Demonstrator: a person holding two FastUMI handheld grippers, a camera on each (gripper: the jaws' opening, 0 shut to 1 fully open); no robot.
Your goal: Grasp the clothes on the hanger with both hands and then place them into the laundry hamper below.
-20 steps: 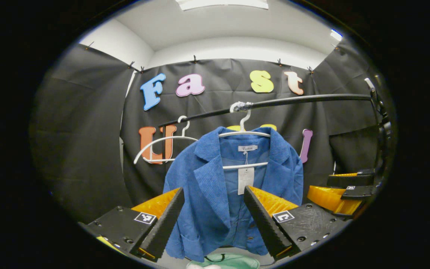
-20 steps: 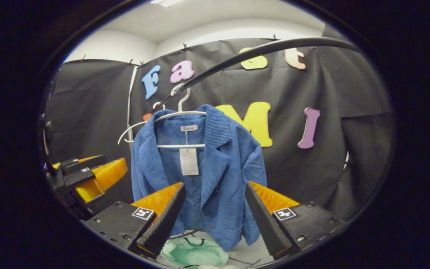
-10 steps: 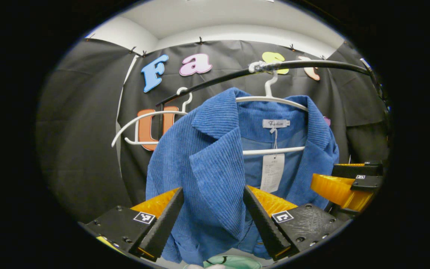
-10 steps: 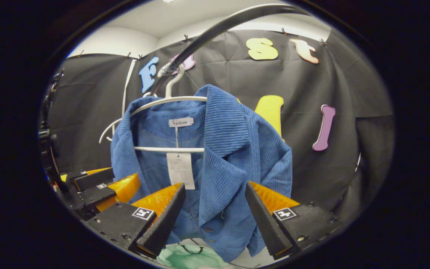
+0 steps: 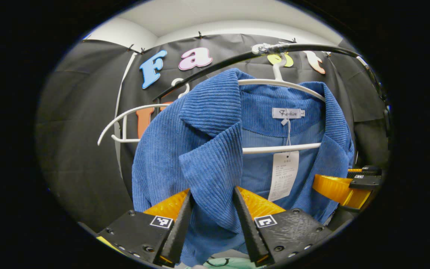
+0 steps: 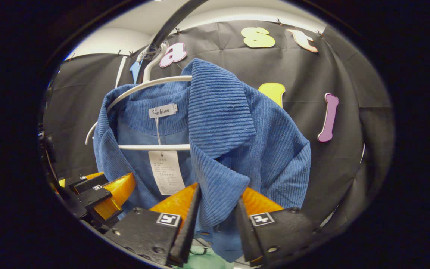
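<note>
A blue corduroy jacket (image 5: 207, 149) hangs on a white hanger (image 5: 286, 85) from a black rail (image 5: 312, 48). In the left gripper view my left gripper (image 5: 212, 191) has its fingers closed in on the jacket's left lapel, with the fabric pinched between them. In the right gripper view the jacket (image 6: 245, 142) fills the middle, and my right gripper (image 6: 218, 192) pinches the other lapel the same way. Each gripper also appears in the other's view, the right gripper (image 5: 345, 185) at the jacket's right edge and the left gripper (image 6: 103, 190) at its left. A paper tag (image 5: 284, 173) dangles from the collar.
An empty second white hanger (image 5: 125, 123) hangs on the rail left of the jacket. Something pale green (image 6: 203, 259) lies below the jacket's hem. Black cloth walls close in behind and on both sides.
Both grippers moved forward and up to the jacket. Their fingers, wide apart before, have narrowed onto the two lapels.
</note>
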